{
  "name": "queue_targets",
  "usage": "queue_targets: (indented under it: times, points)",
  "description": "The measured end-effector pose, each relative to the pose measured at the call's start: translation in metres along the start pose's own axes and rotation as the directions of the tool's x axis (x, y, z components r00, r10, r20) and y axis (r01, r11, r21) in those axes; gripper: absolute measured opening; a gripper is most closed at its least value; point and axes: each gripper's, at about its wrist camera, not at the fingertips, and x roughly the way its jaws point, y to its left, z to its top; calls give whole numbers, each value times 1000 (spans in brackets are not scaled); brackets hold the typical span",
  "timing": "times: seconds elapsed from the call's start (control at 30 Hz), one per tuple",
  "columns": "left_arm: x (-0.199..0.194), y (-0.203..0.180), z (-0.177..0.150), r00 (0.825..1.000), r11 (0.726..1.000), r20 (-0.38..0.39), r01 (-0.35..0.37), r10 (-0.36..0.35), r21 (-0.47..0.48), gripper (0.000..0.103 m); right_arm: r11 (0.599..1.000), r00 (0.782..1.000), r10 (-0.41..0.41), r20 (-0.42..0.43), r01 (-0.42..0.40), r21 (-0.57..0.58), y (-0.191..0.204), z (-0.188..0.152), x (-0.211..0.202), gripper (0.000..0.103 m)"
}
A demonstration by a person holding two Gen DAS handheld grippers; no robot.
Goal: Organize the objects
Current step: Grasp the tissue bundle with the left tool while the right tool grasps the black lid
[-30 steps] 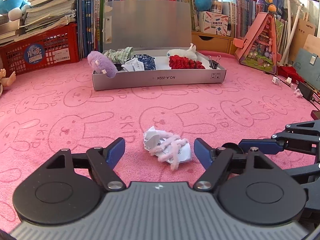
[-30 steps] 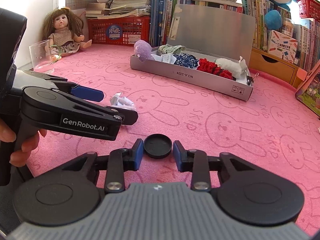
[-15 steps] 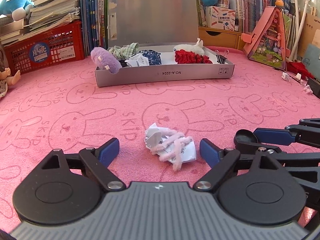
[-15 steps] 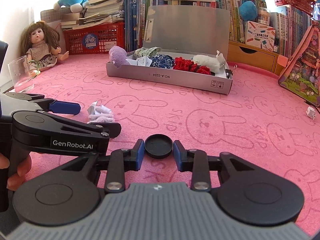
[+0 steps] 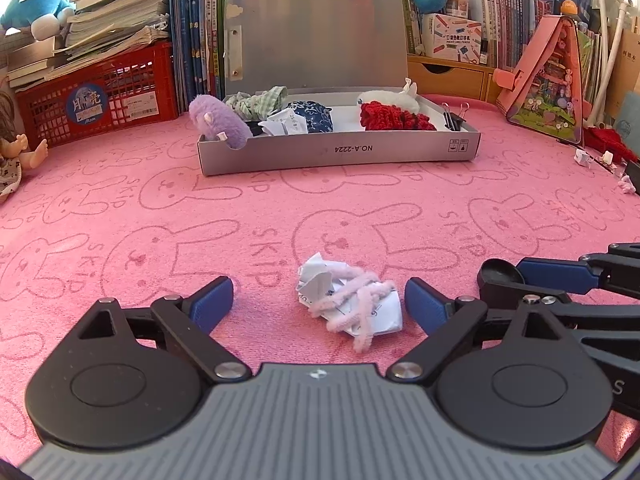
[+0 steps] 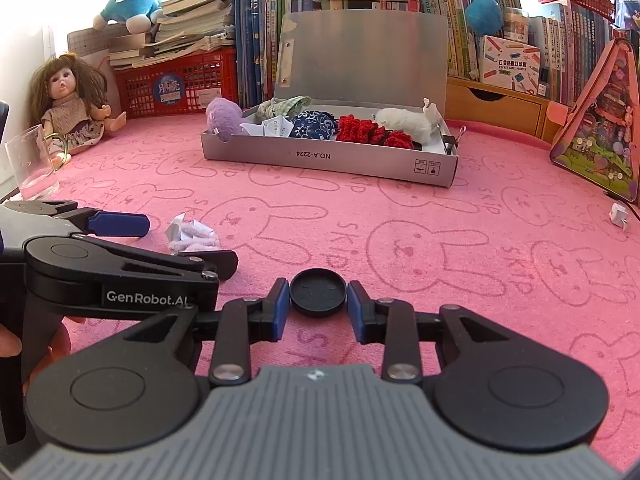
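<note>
A crumpled white paper with a pink fuzzy cord (image 5: pixel 349 303) lies on the pink rabbit-print mat, between the wide-open fingers of my left gripper (image 5: pixel 318 302); neither finger touches it. It also shows in the right wrist view (image 6: pixel 192 234). My right gripper (image 6: pixel 318 305) is shut on a black round lid (image 6: pixel 318 292), held low over the mat. The lid also shows in the left wrist view (image 5: pixel 501 273). An open grey box (image 5: pixel 340 152) with soft toys and cloth items stands farther back; in the right wrist view it (image 6: pixel 328 158) is at centre.
A red basket (image 5: pixel 100 100) with books, a doll (image 6: pixel 70 112) and a drinking glass (image 6: pixel 30 164) stand at the left. Books and a wooden drawer unit (image 6: pixel 496 108) line the back. A pink toy house (image 5: pixel 548 84) stands right. A small paper scrap (image 6: pixel 619 216) lies right.
Both grippers have shifted a little, so the box looks nearer and more centred. The left gripper has opened wider around the paper. The right gripper still holds the lid.
</note>
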Motion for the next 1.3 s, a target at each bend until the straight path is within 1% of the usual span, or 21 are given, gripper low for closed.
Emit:
queue_targets:
  times: [0.13,0.33,0.47,0.57,0.63,0.67,0.73,0.87,1.03,1.3]
  points:
    - [-4,-2,-4,997,1000,67,-30,29,8,95,1000,1000,-2,5,2,-5,1,1,0,38]
    - [2,1,0,1000,1000,13,-12,12,-12,95,1000,1000,-2,0,2,-4,2,1,2,38]
    - [1,2,1,1000,1000,6,-17,17,-20,95,1000,1000,7,-2,-7,6,2,1,2,38]
    - [0,2,1,1000,1000,1,-8,8,-24,91,1000,1000,16,-2,-16,14,1,2,2,38]
    - [-3,1,1,1000,1000,5,2,-2,-19,81,1000,1000,20,-2,-20,15,2,2,2,38]
    - [-5,0,1,1000,1000,7,7,-6,-17,79,1000,1000,20,-1,-20,14,3,2,2,38]
    - [-7,-2,1,1000,1000,9,18,-18,-15,68,1000,1000,21,-1,-21,17,3,2,2,38]
    - [-10,-4,2,999,999,7,36,-36,-23,57,999,1000,31,0,-31,31,3,3,2,37]
    - [-11,-4,1,999,999,6,35,-34,-37,56,998,999,45,-3,-44,53,1,3,3,37]
    - [-11,-4,-2,1000,1000,23,21,-20,-23,56,999,1000,25,11,-25,27,3,0,3,37]
